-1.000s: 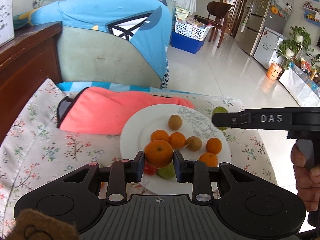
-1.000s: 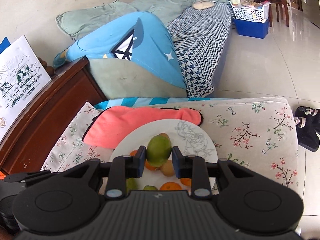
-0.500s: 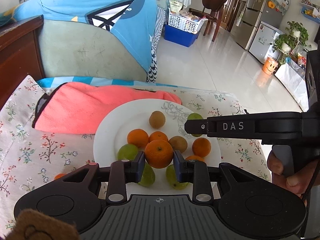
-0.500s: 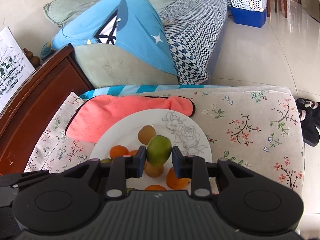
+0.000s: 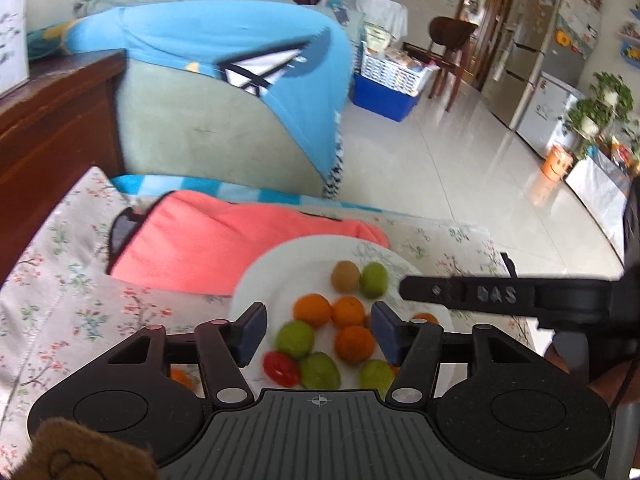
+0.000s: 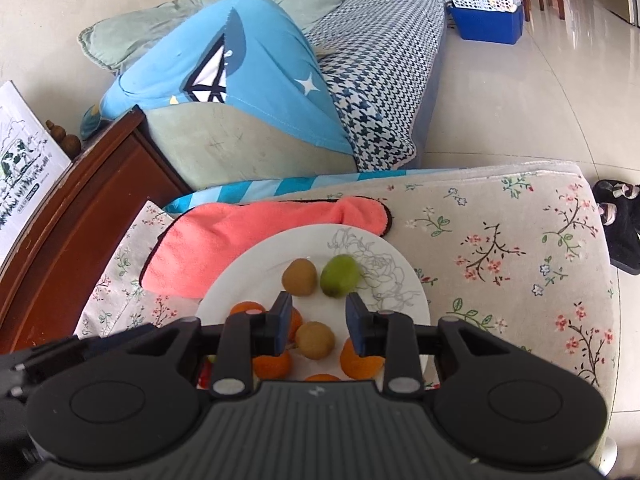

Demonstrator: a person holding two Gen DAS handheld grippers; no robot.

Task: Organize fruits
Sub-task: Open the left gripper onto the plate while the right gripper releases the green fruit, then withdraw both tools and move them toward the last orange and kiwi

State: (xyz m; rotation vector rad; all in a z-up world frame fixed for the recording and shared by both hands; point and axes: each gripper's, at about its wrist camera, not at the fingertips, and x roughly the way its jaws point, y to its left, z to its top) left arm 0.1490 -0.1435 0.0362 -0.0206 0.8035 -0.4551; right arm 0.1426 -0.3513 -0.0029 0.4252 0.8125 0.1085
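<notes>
Left claw [image 5: 318, 330]: jaws spread wide, holding nothing, above the near half of the white plate [image 5: 256, 280]. Right claw [image 6: 316, 320]: jaws spread, holding nothing, over a brown kiwi [image 6: 315, 340].

Plate contents: oranges [image 5: 354, 344], green fruits [image 5: 295, 339], one red fruit [image 5: 281, 368]; at 12 o'clock a second kiwi [image 6: 299, 276] lies beside a green mango [image 6: 340, 275], blurred.

The plate rests on a floral cloth [image 6: 500, 248]. A pink towel [image 6: 248, 236] touches the plate rim at 11 o'clock. Beyond at 12 o'clock, a sofa [image 6: 248, 144] with blue blanket [image 6: 256, 60]; tiled floor at 2 o'clock.
</notes>
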